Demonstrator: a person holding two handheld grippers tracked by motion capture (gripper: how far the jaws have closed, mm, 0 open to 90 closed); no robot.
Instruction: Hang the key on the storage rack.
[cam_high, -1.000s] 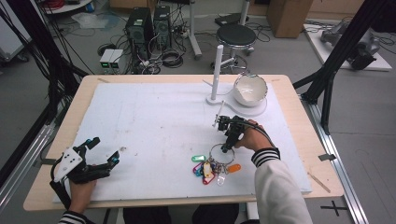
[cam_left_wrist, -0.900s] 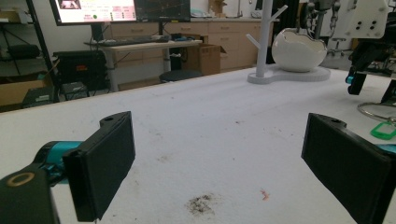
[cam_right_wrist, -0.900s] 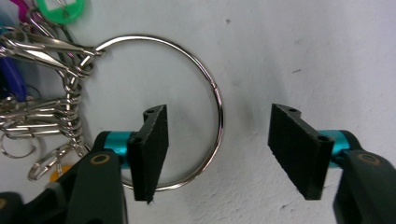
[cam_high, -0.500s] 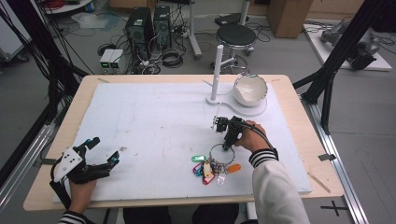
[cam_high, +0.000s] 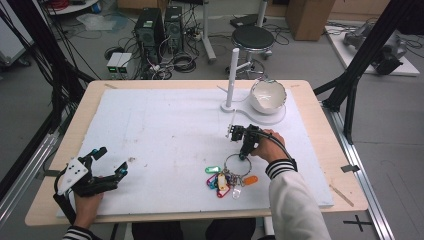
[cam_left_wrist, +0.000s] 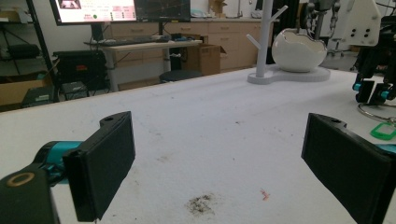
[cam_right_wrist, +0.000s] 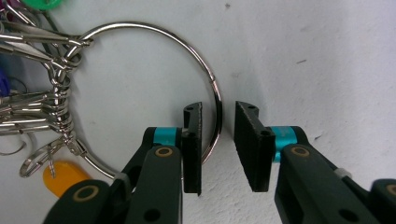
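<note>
- The left gripper (cam_high: 107, 165) is rested at the near left corner of the white foam-covered table (cam_high: 150, 125), its jaws spread wide with nothing between them; it is judged to be idle and well apart from the work.
- A dark smudge (cam_left_wrist: 201, 204) and a small red fleck (cam_left_wrist: 264, 194) are seen on the table just ahead of that gripper.
- The large silver wire key ring (cam_right_wrist: 154, 88), carrying a bunch of coloured plastic key tags (cam_high: 225, 182), is laid flat near the table's front middle.
- The right gripper (cam_right_wrist: 218, 140) is pointed down over the ring's far arc, jaws partly open, one inside the loop and one outside; nothing is gripped yet.
- For a sound pinch, the wire should be kept centred between the jaws and the tips lowered to the table before closing, since thin wire is likely to slip.
- The small clips (cam_right_wrist: 42, 79) lie across the ring, clear of the grasp.
- A white branched stand (cam_high: 232, 75) and a white eggshell-shaped bowl (cam_high: 267, 96) are set farther back, out of the way.
</note>
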